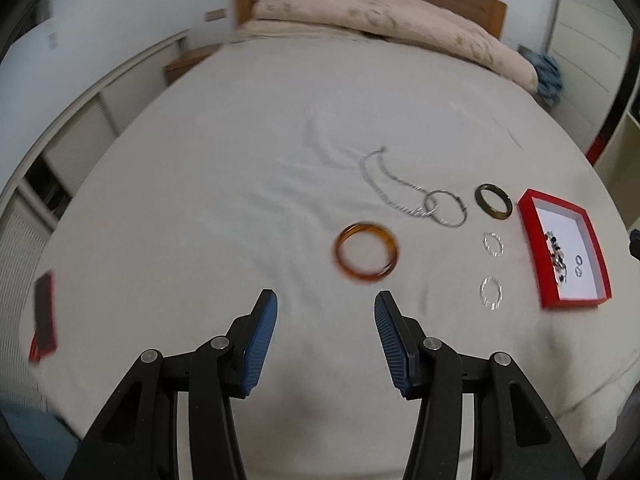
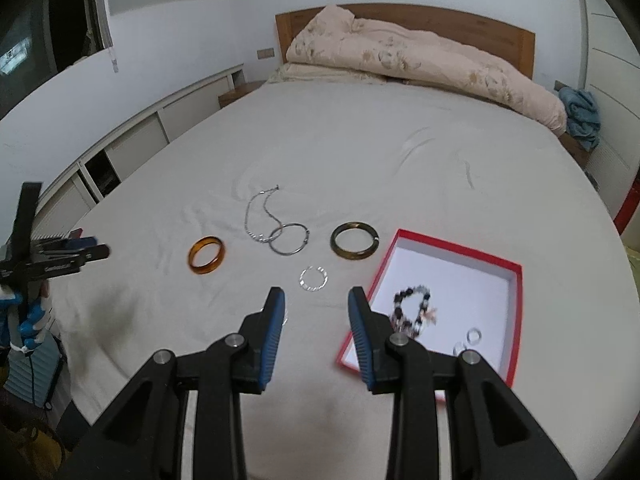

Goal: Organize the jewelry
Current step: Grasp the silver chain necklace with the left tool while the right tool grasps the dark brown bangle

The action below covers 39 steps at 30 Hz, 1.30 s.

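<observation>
An amber bangle (image 1: 367,255) (image 2: 207,255) lies on the white bed just ahead of my open, empty left gripper (image 1: 325,304). A silver chain necklace (image 1: 384,184) (image 2: 260,216), a thin silver hoop (image 1: 446,209) (image 2: 289,239) and a dark olive bangle (image 1: 493,202) (image 2: 354,241) lie beyond. Two small silver rings (image 1: 493,244) (image 1: 491,292) lie near the red box (image 1: 530,216) (image 2: 452,246), which holds a beaded bracelet (image 2: 412,312) and small rings (image 2: 474,335). My right gripper (image 2: 316,300) is open and empty, beside the box's left edge, near one small silver ring (image 2: 313,279).
A folded beige duvet (image 2: 420,60) lies at the wooden headboard (image 2: 480,24). A red lid (image 1: 42,320) lies at the bed's left edge. The left gripper also shows in the right wrist view (image 2: 76,254). White cabinets (image 2: 120,148) line the left wall.
</observation>
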### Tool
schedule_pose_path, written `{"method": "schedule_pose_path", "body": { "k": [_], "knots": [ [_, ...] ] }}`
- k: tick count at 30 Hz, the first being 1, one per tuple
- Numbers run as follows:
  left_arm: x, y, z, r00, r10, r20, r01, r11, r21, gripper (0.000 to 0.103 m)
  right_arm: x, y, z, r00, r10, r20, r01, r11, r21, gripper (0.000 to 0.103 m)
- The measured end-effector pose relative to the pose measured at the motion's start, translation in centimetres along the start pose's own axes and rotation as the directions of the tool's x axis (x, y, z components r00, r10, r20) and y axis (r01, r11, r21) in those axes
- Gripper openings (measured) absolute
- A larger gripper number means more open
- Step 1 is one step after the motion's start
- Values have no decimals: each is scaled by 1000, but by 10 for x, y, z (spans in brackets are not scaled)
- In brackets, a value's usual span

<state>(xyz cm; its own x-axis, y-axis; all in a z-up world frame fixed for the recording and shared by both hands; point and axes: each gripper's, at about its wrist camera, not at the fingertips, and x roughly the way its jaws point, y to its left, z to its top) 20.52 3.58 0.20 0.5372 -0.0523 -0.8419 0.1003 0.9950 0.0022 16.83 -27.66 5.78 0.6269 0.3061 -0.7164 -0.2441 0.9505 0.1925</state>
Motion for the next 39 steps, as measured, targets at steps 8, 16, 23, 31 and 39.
{"method": "schedule_pose_path", "body": {
  "k": [8, 16, 23, 31, 39],
  "knots": [
    [97, -46, 78, 994, -34, -101, 41, 997, 59, 50, 88, -34, 45, 996, 6, -88, -9, 999, -31, 32],
    [178, -59, 110, 982, 0, -191, 15, 997, 77, 50, 187, -58, 81, 974, -5, -226, -17, 996, -93, 32],
    [211, -63, 113, 969, 11, -245, 13, 995, 98, 50, 255, -53, 78, 932, -38, -361, -30, 983, -183, 32],
    [222, -58, 116, 965, -11, -261, 36, 995, 90, 46, 289, -53, 74, 886, -67, -459, -40, 975, -219, 28],
    [216, -61, 113, 979, -35, -201, 53, 995, 86, 2, 290, -32, 66, 901, -90, -424, -38, 958, -285, 8]
  ]
}}
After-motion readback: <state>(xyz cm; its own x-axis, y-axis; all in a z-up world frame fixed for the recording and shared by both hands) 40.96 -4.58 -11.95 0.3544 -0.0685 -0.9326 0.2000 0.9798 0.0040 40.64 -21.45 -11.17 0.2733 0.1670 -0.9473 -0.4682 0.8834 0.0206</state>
